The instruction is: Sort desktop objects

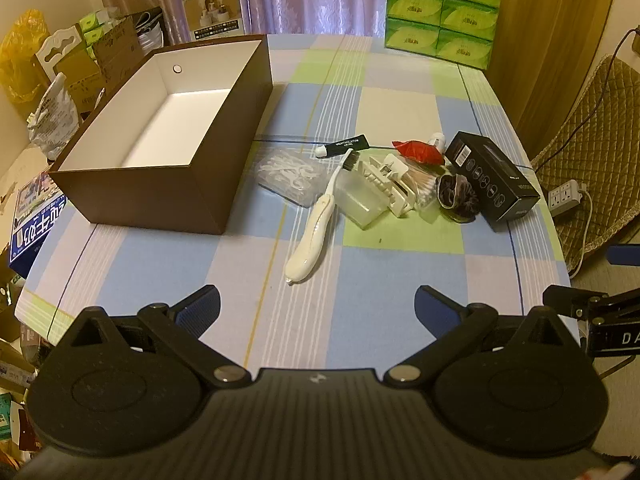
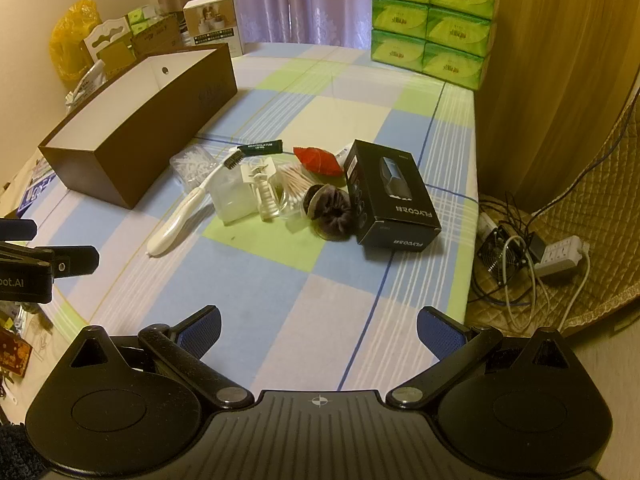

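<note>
Checked tablecloth [image 1: 400, 264], brown box [image 1: 160, 184], toothbrush [image 1: 316, 220], black carton [image 1: 494, 178], perhaps floss picks [image 1: 286, 176]

Warm, dim indoor light tints both views yellowish; the brightest patch is the white floor inside the brown box [image 1: 176, 120], while its near wall stands in shade. Fisheye distortion bends the table [image 2: 280, 300] edges and blackens the frame corners. Focus is soft and grainy throughout, without strong glare
</note>
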